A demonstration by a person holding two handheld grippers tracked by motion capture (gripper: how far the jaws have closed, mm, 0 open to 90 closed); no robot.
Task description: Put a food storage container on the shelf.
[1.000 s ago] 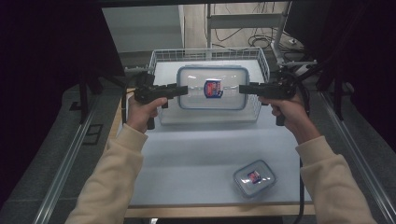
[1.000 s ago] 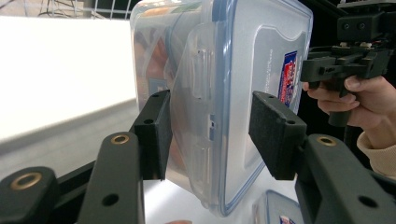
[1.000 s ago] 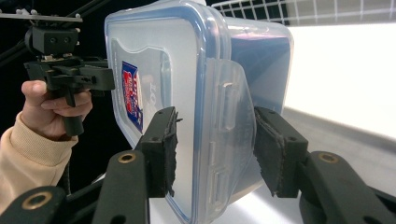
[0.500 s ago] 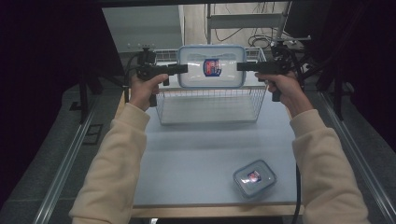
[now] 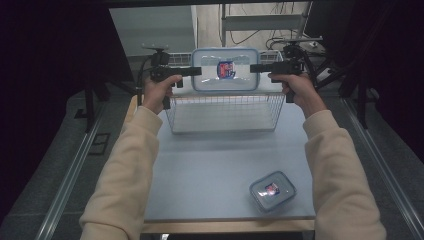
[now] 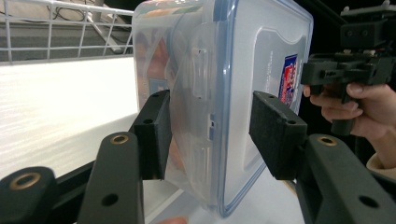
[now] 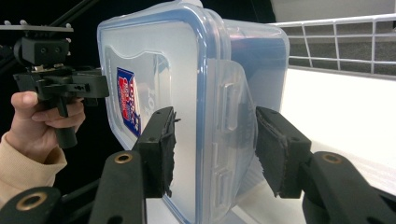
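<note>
Worktop [image 5: 215, 170] pale blue-grey, a person's two sleeved forearms reaching in from the near edge. Wire basket [image 5: 224, 112] sits at the far middle of the worktop. Large clear container [image 5: 226, 69] with a blue-rimmed lid and a red-blue label is held up in the air above the basket's far side — tilted on edge, lid face turned toward the high view's camera, clear of the basket wires. Left tongs [image 5: 196, 71] clamp the container's left short end; in the left gripper view [image 6: 210, 135] both pads press either side of the end with its latch flap, one on the lid face, one on the tub. Right tongs [image 5: 254, 68] clamp the opposite end the same way; right gripper view [image 7: 212, 147] shows pads tight against lid and tub around the latch. Each hand [image 5: 159, 92] wraps its gripper's handle. Small lidded container [image 5: 272, 190] with the same kind of label lies flat near the front right of the worktop — well apart from the basket, untouched.
</note>
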